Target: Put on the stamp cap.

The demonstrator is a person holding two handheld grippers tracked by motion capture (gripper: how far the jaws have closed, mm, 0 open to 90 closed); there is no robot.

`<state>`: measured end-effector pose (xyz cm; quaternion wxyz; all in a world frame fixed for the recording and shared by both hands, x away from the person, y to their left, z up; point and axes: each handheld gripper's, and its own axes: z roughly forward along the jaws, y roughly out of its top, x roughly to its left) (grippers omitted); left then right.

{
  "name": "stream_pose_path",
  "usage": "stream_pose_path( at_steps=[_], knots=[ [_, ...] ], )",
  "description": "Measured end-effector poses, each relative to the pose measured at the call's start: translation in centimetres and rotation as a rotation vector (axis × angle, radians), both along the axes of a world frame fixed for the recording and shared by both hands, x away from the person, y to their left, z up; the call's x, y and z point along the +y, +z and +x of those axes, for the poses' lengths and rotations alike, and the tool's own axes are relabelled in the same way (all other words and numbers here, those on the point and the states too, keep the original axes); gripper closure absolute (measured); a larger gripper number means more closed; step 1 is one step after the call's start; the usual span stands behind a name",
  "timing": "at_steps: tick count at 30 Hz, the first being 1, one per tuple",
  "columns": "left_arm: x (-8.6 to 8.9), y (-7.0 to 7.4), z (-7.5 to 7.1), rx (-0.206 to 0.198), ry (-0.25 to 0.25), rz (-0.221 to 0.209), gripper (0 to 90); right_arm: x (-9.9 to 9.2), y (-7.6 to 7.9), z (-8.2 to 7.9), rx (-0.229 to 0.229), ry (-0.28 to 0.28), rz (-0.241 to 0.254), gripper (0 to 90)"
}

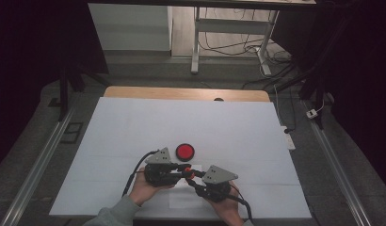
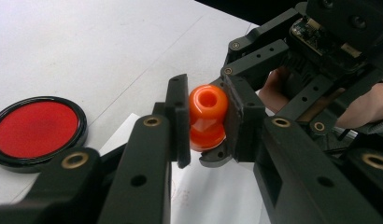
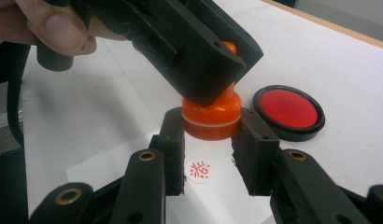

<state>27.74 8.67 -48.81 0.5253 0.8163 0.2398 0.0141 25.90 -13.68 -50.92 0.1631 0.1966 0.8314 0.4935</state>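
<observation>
Both grippers meet near the front middle of the white worktop (image 1: 134, 122), each pinching the same orange plastic stamp (image 2: 207, 116). The left gripper (image 2: 206, 119) has its jaws pressed on the stamp's rounded knob at the top, while the right gripper (image 3: 212, 140) has its jaws clamped on the wide base with the pale ring. The stamp hangs just above a white paper sheet (image 3: 133, 163) bearing a round red imprint (image 3: 200, 169). A round black-rimmed red ink pad (image 1: 185, 151) lies just beyond the grippers, apart from them.
</observation>
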Motion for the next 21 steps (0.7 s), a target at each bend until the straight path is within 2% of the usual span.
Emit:
stream_pose_path(
  at_steps=[5, 12, 21],
  knots=[
    [-0.10, -0.11, -0.09, -0.003, 0.006, -0.007, 72.9, -0.02, 0.16, -0.01, -0.008, 0.002, -0.015, 64.8],
    [-0.35, -0.70, -0.37, -0.012, 0.021, -0.002, 73.0, 0.01, -0.08, 0.07, 0.008, 0.003, -0.036, 64.7],
    [-0.64, -0.91, -0.59, -0.029, 0.037, 0.007, 73.0, -0.04, -0.28, 0.22, 0.027, 0.002, -0.032, 64.6]
  ],
)
